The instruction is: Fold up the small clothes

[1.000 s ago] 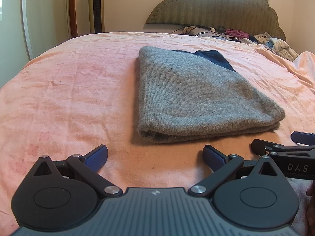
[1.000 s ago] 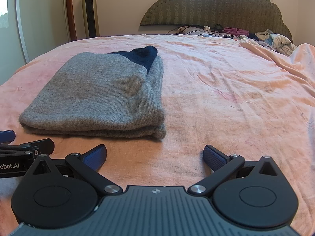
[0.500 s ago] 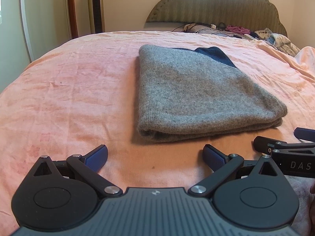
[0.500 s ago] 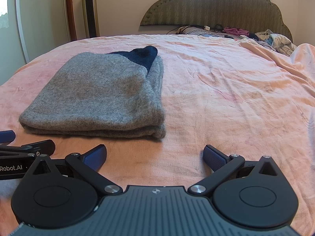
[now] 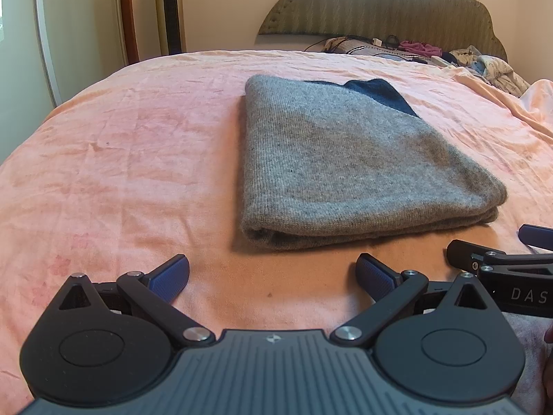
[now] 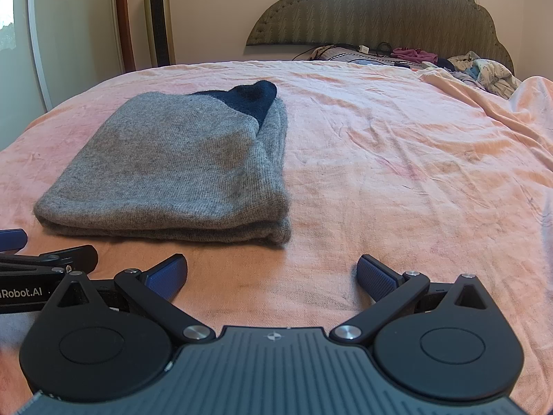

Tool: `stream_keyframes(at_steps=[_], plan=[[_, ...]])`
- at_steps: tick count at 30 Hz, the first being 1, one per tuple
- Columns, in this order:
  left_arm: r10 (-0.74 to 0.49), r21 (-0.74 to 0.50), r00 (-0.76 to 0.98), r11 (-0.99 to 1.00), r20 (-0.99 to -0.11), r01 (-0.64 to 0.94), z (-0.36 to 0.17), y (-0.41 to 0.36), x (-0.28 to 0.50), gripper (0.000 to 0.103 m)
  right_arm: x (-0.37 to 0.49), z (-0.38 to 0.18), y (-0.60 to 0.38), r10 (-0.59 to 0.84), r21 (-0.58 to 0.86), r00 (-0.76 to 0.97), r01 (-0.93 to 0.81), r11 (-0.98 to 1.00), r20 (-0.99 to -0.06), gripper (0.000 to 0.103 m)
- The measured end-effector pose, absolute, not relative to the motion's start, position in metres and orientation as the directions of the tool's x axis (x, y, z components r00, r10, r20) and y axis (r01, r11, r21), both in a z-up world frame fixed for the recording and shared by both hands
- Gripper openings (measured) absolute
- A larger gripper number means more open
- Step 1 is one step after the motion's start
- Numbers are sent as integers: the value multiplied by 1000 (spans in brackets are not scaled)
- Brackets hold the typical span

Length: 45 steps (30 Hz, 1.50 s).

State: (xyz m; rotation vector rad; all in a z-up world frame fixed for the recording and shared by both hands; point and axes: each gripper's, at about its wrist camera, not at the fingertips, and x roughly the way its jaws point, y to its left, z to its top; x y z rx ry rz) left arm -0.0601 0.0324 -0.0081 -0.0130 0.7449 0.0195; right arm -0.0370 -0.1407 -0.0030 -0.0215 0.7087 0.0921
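Here the left gripper (image 5: 273, 273) has its two blue-padded fingers spread wide, with only bare sheet between them; the pads (image 5: 171, 273) grip nothing and stand clear of any cloth. The right gripper (image 6: 273, 273) is set the same way, fingers fully apart and empty, its pads (image 6: 375, 276) just short of the folded grey sweater (image 6: 179, 166).

That sweater is the landmark. It lies flat on the pink bedsheet (image 6: 397, 173), folded into a thick rectangle of several layers, with a dark navy part (image 6: 252, 98) showing at its far end. In the left wrist view the sweater (image 5: 345, 162) sits ahead and somewhat to the right of the gripper, its near folded edge close beyond the fingertips but not touching them; the navy part (image 5: 380, 95) peeks out at the far right corner. In the right wrist view it lies ahead and to the left.

Each gripper shows at the edge of the other's view, on the near side of the sweater: the right one (image 5: 501, 263) beside its near right corner, the left one (image 6: 45, 263) beside its near left corner.

Well beyond the sweater, a heap of loose clothes (image 6: 477, 69) rests against the padded headboard (image 6: 373, 10). A tall tower fan (image 6: 159, 17) stands by the wall, far left of the sweater.
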Motion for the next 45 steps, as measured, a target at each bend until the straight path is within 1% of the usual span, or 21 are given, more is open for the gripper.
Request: stream_keyframes(at_steps=[21,33,41,45], plan=[[-2,-24,731,999,-683,-20,-6,35,-60,103,-37,-3,-140,78,12,755,-92,996,-651,103],[2,-8,695,1000,-719,-11,-4,34,-54,103,-37,-3,-141,77,12,755,-92,996,-651,103],[8,1,698,1000,-716,-10,-4,33,-54,103,-37,-3,-141,80,15,754,-92,996,-652,103],[25,20,689,1000,-724,-15,-1,31,-56,103,-37,4,-145,96,40,733,-93,995,-673,103]])
